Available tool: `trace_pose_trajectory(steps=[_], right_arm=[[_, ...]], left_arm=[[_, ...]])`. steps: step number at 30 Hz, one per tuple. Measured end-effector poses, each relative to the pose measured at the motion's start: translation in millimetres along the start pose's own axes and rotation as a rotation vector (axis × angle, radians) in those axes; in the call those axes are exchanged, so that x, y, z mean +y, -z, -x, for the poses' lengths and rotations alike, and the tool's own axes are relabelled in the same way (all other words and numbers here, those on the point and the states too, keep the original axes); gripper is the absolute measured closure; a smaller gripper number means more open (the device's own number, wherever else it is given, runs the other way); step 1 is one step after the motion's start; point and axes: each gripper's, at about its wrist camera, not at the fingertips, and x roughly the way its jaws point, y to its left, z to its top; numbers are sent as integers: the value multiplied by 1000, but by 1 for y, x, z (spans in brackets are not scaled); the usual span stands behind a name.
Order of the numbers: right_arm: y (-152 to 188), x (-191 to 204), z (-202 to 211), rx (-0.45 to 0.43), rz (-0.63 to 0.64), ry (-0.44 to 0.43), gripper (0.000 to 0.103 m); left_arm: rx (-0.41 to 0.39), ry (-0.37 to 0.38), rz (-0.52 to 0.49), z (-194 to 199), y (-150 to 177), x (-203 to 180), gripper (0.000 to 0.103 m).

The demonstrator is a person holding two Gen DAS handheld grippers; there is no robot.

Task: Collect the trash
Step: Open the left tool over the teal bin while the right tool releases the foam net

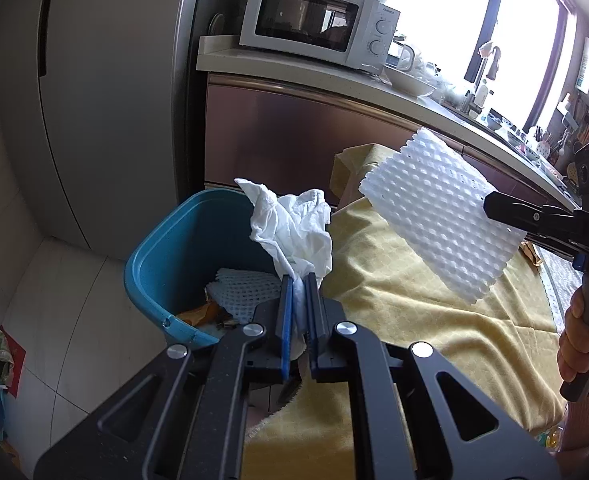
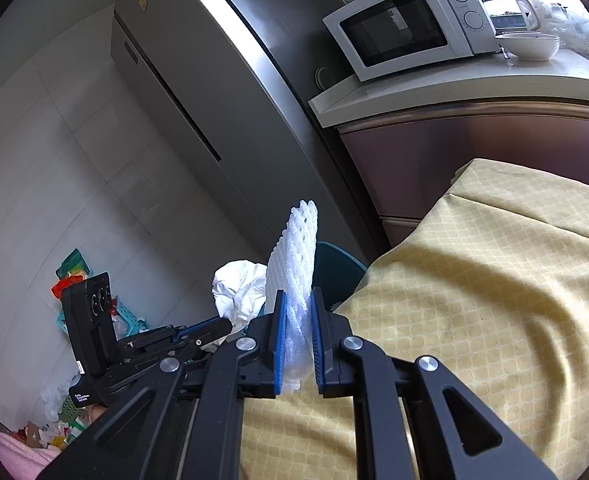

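Observation:
My left gripper (image 1: 300,280) is shut on a crumpled white tissue (image 1: 294,228), held at the near rim of a blue trash bin (image 1: 166,256) beside the table. Inside the bin lie a white foam net (image 1: 242,292) and some orange scraps. My right gripper (image 2: 298,300) is shut on a white foam fruit net (image 2: 292,252), which stands up between the blue pads. From the left wrist view that foam net (image 1: 442,216) hangs over the table to the right of the bin, held by the right gripper (image 1: 494,206). The right wrist view shows the tissue (image 2: 238,292) and left gripper (image 2: 214,330) at lower left.
A yellow tablecloth (image 1: 414,312) covers the table right of the bin. Behind stand a grey fridge (image 1: 106,92), a counter (image 1: 294,68) with a white microwave (image 1: 318,20) and dishes. Bags and baskets of clutter (image 2: 74,300) sit on the tiled floor. A hand (image 1: 582,340) grips the right gripper's handle.

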Motion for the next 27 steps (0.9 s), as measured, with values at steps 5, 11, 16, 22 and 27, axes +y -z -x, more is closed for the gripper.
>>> trace_pose_trajectory(steps=[5,11,16,22,27], right_arm=[[-4,6,-10,17,8,-4,92],[-10,11,-23,30,18,-4,92],[-12,17,-36,50,30,0,92],[-16,24,-53,71,36,-2,92],[-18,26,-65,83,45,5,92]], left_arm=[[8,-8,9,-6,1,4,96],[17,-21,20,-12,3,9,96],[23,-34,27,-16,5,14,96],[40,-50,35,-24,8,20,96],[53,-61,42,-30,8,24,96]])
